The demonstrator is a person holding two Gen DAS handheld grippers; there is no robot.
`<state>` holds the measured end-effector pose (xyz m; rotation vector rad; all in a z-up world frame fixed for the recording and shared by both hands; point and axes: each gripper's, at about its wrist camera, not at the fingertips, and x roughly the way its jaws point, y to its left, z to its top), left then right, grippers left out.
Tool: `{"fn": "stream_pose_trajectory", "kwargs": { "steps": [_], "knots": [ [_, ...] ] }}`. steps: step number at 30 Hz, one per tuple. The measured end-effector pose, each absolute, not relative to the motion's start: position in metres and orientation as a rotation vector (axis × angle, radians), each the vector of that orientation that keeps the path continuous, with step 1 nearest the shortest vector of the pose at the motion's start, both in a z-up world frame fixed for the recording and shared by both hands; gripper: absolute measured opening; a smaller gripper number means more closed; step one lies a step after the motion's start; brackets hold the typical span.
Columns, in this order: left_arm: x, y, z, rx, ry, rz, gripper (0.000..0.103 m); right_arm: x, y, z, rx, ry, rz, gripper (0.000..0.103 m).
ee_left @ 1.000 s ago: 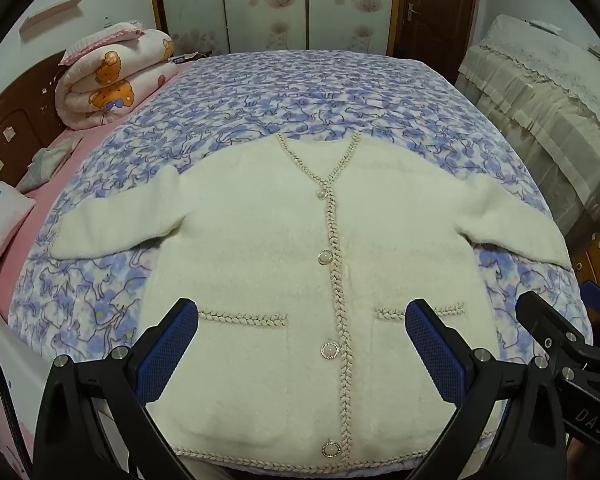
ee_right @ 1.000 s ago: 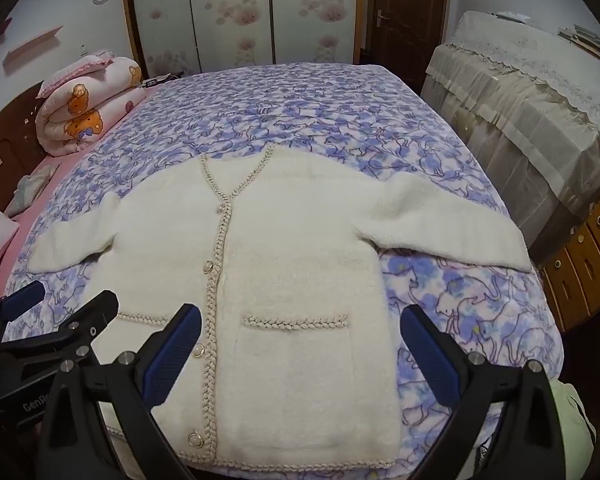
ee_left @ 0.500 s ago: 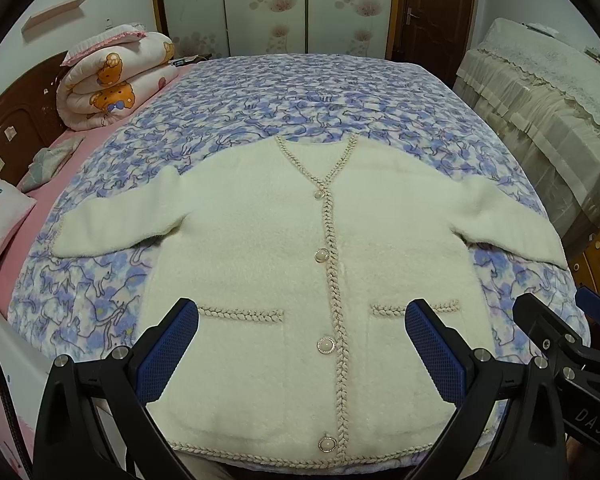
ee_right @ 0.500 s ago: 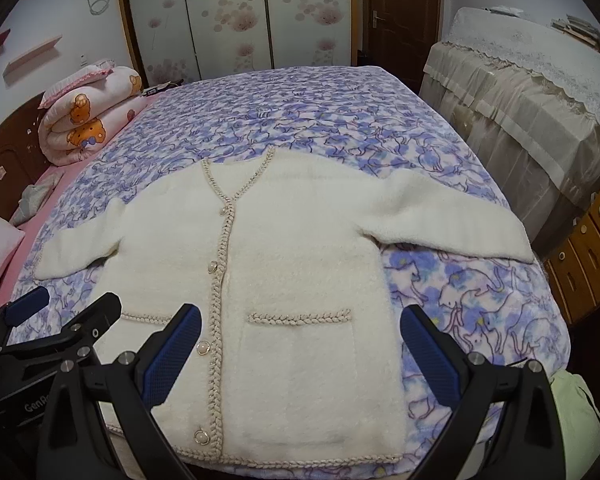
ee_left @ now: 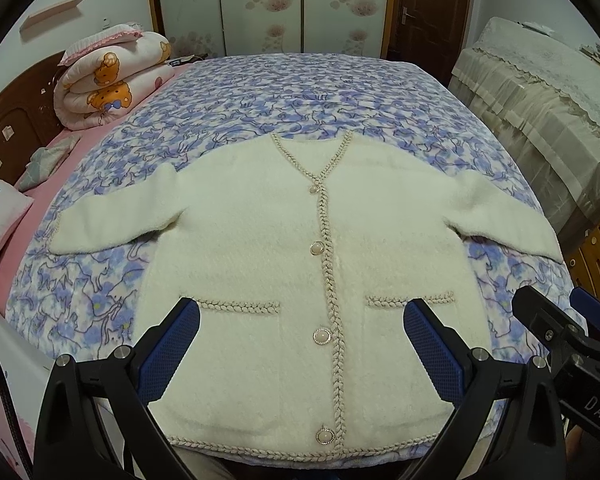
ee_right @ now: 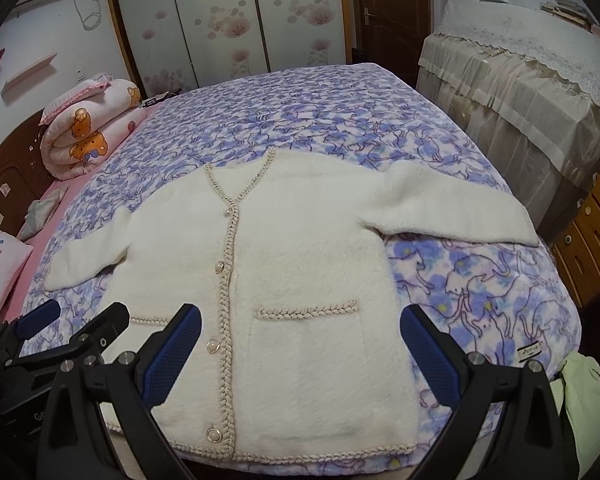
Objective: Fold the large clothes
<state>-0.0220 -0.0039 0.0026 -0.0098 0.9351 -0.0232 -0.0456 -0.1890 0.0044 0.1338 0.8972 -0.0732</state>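
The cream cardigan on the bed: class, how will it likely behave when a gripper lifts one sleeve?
The cardigan looks thick and fluffy, so it will probably droop limply, not hold shape. Its sleeve lies on fleecy bedding, so it may drag.

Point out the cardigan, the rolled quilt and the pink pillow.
cardigan (ee_left: 240,240), left wrist view, chest panel
rolled quilt (ee_left: 112,84), left wrist view, bear print side
pink pillow (ee_right: 2,268), right wrist view, front face

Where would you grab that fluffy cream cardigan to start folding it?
Probably at the cuffs. The fluffy cream cardigan lies flat and buttoned, sleeves spread sideways, so the open left gripper would come at its cuff from outside, and the open right gripper likewise.
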Motion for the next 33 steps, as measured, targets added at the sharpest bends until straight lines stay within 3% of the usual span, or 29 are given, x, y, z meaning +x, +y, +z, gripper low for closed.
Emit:
{"fn": "stream_pose_trajectory", "kwargs": {
  "steps": [33],
  "knots": [
    [-0.038, -0.001, -0.006, 0.004, 0.952, -0.003, 0.101, -0.055, -0.186, -0.003, 0.075, 0.928, -0.075, 0.1]
  ]
}}
